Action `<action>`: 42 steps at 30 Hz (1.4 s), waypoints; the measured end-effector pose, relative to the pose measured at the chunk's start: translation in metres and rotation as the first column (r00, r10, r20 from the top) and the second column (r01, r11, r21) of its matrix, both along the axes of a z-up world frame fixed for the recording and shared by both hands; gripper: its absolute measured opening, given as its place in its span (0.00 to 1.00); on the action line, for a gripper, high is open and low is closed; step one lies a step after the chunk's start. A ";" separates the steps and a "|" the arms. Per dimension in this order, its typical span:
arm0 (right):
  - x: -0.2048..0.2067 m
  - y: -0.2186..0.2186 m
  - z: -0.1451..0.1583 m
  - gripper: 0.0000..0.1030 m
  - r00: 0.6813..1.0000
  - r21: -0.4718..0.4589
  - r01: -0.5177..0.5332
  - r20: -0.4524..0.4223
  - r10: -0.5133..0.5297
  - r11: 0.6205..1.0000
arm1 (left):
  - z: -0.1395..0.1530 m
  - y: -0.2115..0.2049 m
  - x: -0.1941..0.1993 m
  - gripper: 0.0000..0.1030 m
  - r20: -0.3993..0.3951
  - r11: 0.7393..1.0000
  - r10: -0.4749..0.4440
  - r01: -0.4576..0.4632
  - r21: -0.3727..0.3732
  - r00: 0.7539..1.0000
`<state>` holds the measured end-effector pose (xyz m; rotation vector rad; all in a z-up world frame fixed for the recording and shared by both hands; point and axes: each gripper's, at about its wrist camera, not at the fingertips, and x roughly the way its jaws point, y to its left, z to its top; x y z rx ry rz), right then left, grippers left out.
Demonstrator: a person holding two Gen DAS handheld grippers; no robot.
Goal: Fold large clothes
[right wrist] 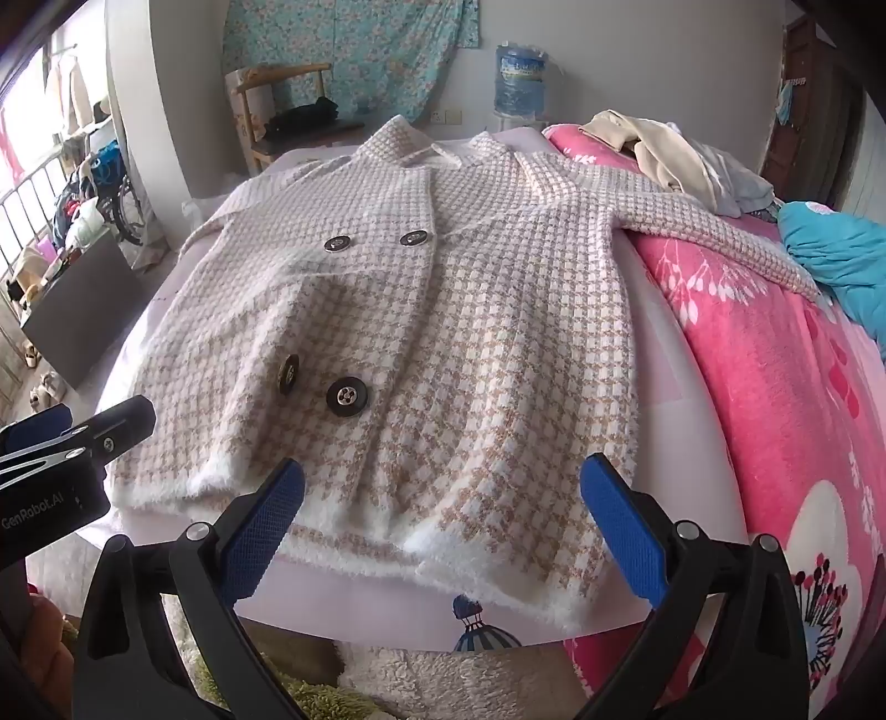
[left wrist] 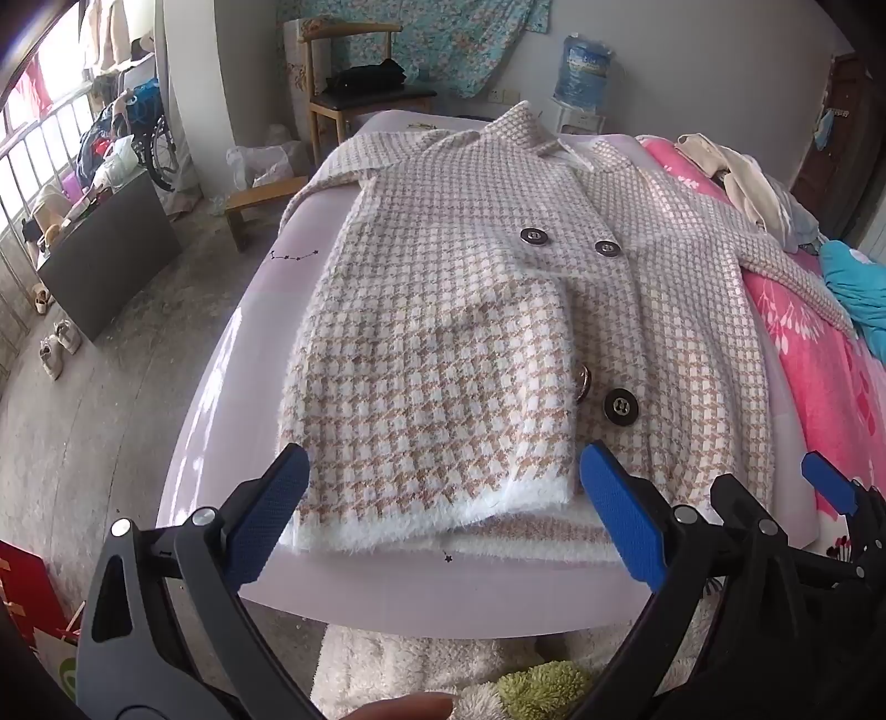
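Around you the room is busy: a wooden chair [left wrist: 354,83] with dark clothing on its seat stands past the far end of the bed [left wrist: 232,387], a blue water jug [right wrist: 519,77] sits on a small stand beside it, and a floral cloth [right wrist: 354,50] hangs on the wall behind. On your right, a pink flowered blanket [right wrist: 775,387] covers that side of the bed, with a heap of cream and grey clothes [right wrist: 681,160] and a teal garment [right wrist: 841,260] lying on it; the coat's right sleeve reaches across the blanket towards that heap. To your left, a wheelchair [left wrist: 149,133] and a dark cabinet [left wrist: 105,260] stand on the concrete floor, and shoes [left wrist: 58,346] lie near them. The checked coat [left wrist: 459,310] lies front-up and spread on the pale lilac sheet, collar at the far end, its fuzzy white hem at the near edge just ahead of your fingers. Its left front panel overlaps the other, and four dark buttons [right wrist: 346,396] show in two pairs. Your left gripper [left wrist: 443,520] hovers spread wide above the hem, holding nothing; your right gripper [right wrist: 443,520] is likewise spread wide and empty over the hem's right part. No containers hold anything related to the coat.
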<state>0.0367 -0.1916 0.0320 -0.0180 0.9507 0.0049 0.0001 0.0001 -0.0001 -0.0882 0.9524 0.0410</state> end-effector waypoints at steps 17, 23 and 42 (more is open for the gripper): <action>-0.001 0.000 0.002 0.95 1.000 -0.004 0.007 0.002 -0.007 1.000 | 0.000 0.000 0.000 0.92 -0.005 1.000 -0.001 0.001 -0.002 1.000; -0.001 0.000 0.002 0.95 1.000 -0.005 0.005 0.001 -0.005 1.000 | 0.000 0.000 0.000 0.92 -0.004 1.000 -0.002 0.002 -0.002 1.000; -0.001 -0.002 0.002 0.95 1.000 -0.003 0.007 0.001 -0.007 1.000 | 0.000 0.000 0.000 0.92 -0.005 1.000 0.000 0.000 0.001 1.000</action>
